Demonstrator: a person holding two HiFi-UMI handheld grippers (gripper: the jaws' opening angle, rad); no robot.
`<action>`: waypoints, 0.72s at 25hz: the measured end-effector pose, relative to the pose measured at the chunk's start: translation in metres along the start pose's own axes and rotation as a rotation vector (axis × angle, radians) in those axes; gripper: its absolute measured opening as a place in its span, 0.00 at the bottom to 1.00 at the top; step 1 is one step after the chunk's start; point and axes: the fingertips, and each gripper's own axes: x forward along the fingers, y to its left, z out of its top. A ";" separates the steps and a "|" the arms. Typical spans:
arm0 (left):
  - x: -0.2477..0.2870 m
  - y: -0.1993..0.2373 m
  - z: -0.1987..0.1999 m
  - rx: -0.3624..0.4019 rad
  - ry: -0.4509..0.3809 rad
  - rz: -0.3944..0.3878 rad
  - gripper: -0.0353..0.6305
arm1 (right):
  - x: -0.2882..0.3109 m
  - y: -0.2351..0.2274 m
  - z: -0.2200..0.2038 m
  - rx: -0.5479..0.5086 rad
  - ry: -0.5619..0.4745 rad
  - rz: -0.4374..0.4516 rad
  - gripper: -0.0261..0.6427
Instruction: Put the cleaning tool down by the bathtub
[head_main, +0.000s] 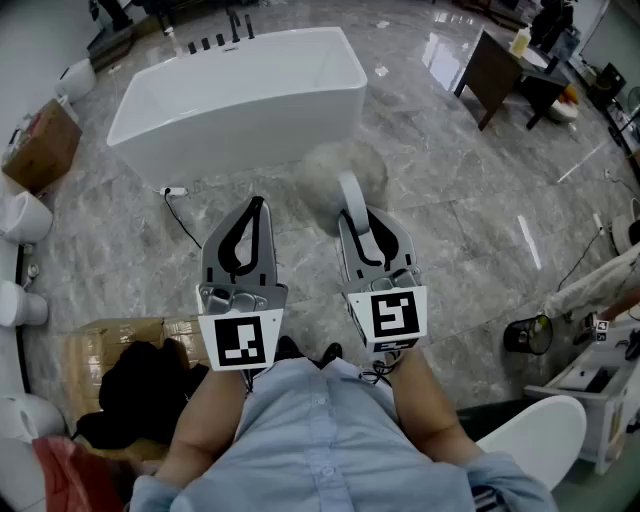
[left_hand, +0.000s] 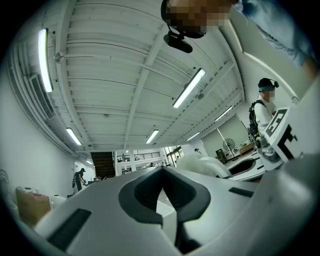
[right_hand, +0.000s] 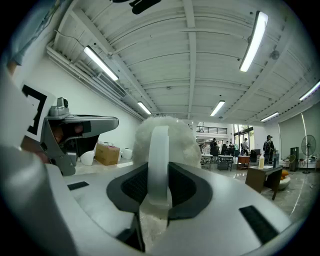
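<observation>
Cleaning tool, a fluffy white head on a pale handle, was in the right gripper, whose jaws were clamped on the handle. It hung in the air above the floor, just short of the bathtub and near its right front corner. The left gripper was beside it, jaws together with nothing between them.

The carry looked nearly done and the set-down had not begun. The next move probably called for lowering the tool to the floor close to the tub's near wall, then parting the jaws.

A cable trailed on the floor by the tub's left front corner, off the likely path. A box sat at the left edge and a dark desk far right, both well apart. Nothing stood in the way.
</observation>
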 end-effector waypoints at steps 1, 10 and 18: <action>0.001 -0.002 0.000 0.001 -0.001 0.002 0.08 | 0.000 -0.001 -0.001 -0.003 0.000 0.005 0.19; 0.008 -0.008 -0.005 0.007 0.010 0.025 0.08 | 0.004 -0.016 -0.007 0.017 -0.007 0.021 0.19; 0.018 0.022 -0.028 0.007 0.050 0.063 0.08 | 0.029 -0.029 -0.018 0.029 0.018 -0.002 0.19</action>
